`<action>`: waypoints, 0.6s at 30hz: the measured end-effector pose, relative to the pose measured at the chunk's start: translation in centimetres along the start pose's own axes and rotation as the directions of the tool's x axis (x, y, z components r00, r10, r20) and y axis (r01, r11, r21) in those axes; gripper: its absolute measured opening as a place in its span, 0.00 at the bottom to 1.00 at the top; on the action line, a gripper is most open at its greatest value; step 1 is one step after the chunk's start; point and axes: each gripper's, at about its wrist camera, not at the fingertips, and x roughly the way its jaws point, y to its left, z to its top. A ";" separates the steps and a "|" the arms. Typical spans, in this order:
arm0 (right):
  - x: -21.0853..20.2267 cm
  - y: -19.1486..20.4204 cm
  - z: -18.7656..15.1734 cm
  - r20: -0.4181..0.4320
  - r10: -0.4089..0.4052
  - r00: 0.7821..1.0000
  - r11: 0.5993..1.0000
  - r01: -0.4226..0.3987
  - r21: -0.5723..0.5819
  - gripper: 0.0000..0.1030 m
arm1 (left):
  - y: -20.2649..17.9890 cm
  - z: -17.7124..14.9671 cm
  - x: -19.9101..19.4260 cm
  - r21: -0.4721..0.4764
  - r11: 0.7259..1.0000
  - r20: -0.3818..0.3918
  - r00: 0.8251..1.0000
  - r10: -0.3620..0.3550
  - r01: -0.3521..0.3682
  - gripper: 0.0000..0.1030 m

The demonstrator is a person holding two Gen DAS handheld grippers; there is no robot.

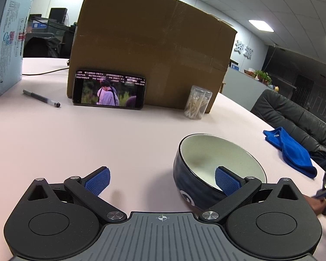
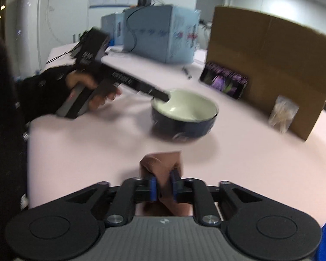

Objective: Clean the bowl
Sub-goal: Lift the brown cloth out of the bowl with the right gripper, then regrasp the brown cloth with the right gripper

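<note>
Raised white characters 资源 (image 1: 243, 49) stand on the far wall, up and to the right of the left gripper's fingers. The phone (image 1: 109, 91), ahead between those fingers, carries lines of small Chinese overlay text along its screen top, too fine to read. The pale blue box (image 1: 5, 41), far left of the fingers, bears blue lettering beginning "Co"; remainder illegible.

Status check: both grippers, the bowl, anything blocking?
Left gripper open, one finger inside the bowl. Right gripper pinching a brown cloth, short of the bowl. Table between them clear; blue cloth off to the side.
</note>
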 end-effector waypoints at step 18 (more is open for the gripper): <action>-1.2 0.6 -3.8 0.080 -0.162 0.983 0.866 0.103 0.488 0.72 | 0.2 0.0 -0.1 -0.008 1.000 0.002 1.000 -0.001 0.001 1.00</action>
